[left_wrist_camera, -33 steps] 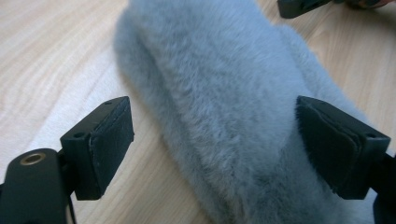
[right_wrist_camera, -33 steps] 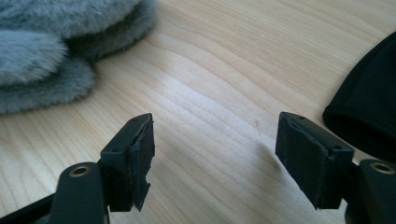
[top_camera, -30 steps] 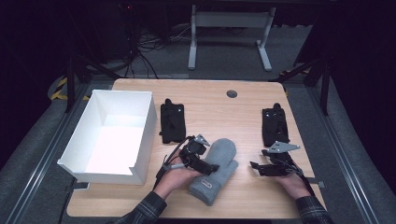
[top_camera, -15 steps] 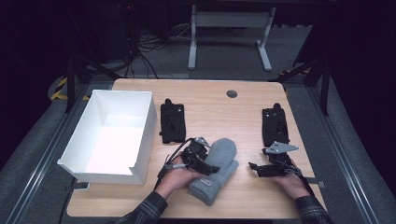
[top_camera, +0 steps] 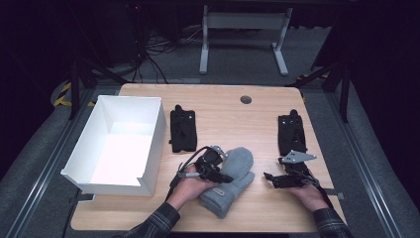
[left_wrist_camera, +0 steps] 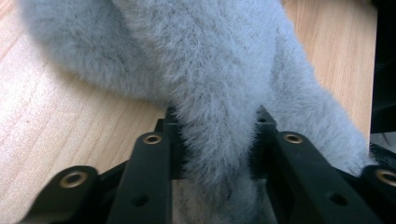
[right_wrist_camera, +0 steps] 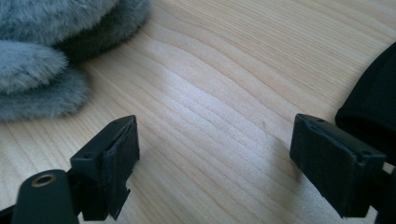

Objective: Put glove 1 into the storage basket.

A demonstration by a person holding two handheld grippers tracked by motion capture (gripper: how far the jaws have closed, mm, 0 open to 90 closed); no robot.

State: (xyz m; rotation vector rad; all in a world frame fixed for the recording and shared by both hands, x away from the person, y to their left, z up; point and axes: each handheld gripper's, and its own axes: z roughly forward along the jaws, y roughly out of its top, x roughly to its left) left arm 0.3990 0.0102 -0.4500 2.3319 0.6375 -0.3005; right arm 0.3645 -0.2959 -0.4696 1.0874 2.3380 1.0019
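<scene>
Pinching a fold of the grey mitten, the left gripper has its two black jaws pressed in on the fuzzy fabric from both sides; the left gripper view shows the fur bulging between them and spreading wide beyond. The mitten lies flat on the wooden table, just to the right of the white box, with its rounded end pointing away from the person and its cuff toward the near edge. A small label seems to sit near the cuff, though the high view is too coarse to be sure. The left hand comes in beside the box's near right corner and rests against the mitten's left edge.

Further right of the box, past the mitten, the right gripper is low over bare wood with its jaws spread wide and nothing between them; the right gripper view shows the mitten's fur off to one side, apart from the jaws. The right hand holds it near the table's front edge.

Two black gloves lie flat on the table: one just beside the box's right wall, the other well to the right of the box, just beyond the right gripper.
</scene>
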